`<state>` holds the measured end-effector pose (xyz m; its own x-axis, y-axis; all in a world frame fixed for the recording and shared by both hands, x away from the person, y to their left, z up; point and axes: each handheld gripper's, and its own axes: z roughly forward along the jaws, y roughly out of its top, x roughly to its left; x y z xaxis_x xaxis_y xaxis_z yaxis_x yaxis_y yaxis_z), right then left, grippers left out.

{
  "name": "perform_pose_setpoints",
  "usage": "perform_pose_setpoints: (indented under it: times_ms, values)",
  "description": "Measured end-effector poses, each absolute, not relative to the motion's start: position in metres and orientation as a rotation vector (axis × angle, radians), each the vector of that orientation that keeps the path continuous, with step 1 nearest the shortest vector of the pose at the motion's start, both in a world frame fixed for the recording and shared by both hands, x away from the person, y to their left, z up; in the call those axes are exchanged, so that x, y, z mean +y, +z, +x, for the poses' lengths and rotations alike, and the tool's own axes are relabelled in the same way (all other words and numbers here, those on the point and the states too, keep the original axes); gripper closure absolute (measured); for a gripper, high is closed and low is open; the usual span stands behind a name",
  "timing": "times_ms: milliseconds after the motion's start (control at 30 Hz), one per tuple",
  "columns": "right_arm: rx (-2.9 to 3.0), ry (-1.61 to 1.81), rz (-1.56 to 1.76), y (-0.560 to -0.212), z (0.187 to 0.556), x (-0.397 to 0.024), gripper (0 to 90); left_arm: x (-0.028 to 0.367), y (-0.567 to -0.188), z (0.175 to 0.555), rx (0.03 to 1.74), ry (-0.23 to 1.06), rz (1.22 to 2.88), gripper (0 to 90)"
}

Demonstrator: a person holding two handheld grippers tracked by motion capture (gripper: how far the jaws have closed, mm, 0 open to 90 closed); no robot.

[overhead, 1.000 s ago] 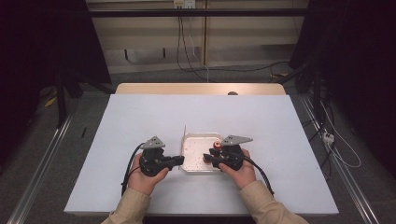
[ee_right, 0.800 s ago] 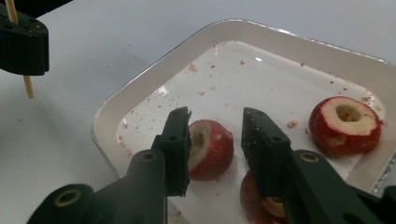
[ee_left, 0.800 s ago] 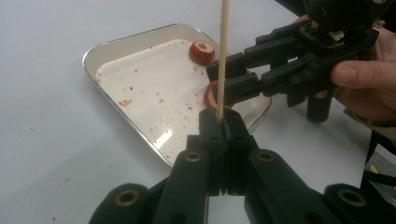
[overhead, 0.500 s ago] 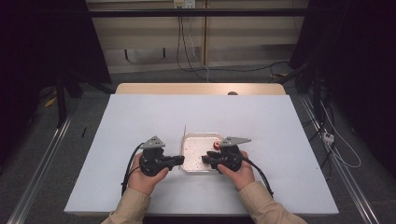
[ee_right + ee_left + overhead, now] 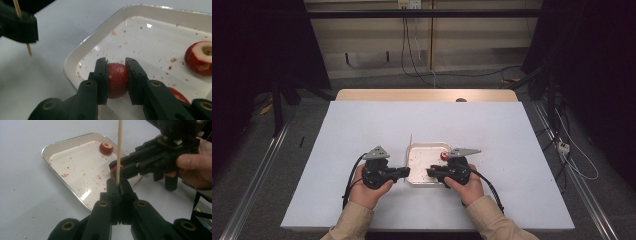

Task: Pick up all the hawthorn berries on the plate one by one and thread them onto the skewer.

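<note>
A white tray (image 5: 427, 147) sits at the table's front middle, speckled with red crumbs. My left gripper (image 5: 119, 186) is shut on a thin wooden skewer (image 5: 119, 150) that stands upright at the tray's left edge. My right gripper (image 5: 117, 67) reaches in from the tray's right side. Its jaws have just been closing, and both pads now press a small red fruit (image 5: 117, 80) low over the tray floor. A cored red fruit (image 5: 200, 60) lies farther back in the tray, and a third red piece (image 5: 178, 95) shows beside the right jaw.
The tray rim (image 5: 82, 47) lies between the two grippers, whose tips nearly meet (image 5: 418, 173). White table surface (image 5: 492, 125) spreads around the tray. Cables trail from both grippers toward the front edge.
</note>
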<state>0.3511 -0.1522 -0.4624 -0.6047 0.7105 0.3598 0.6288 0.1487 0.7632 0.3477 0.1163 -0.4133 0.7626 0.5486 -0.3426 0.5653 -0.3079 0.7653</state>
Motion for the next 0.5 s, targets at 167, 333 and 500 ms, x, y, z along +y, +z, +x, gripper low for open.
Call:
perform_pose_setpoints:
  times_ms: [167,333,500]
  values:
    - [2.226,1.589,1.425,-0.443,0.357,-0.165,72.6,0.114,-0.413,0.347,0.834,-0.038,1.982,89.1]
    - [2.162,1.672,1.45,-0.423,0.362,-0.175,72.6,0.108,-0.414,0.344,0.818,-0.057,2.003,89.1]
    - [2.091,1.763,1.478,-0.403,0.366,-0.183,72.6,0.097,-0.416,0.34,0.793,-0.084,2.047,89.1]
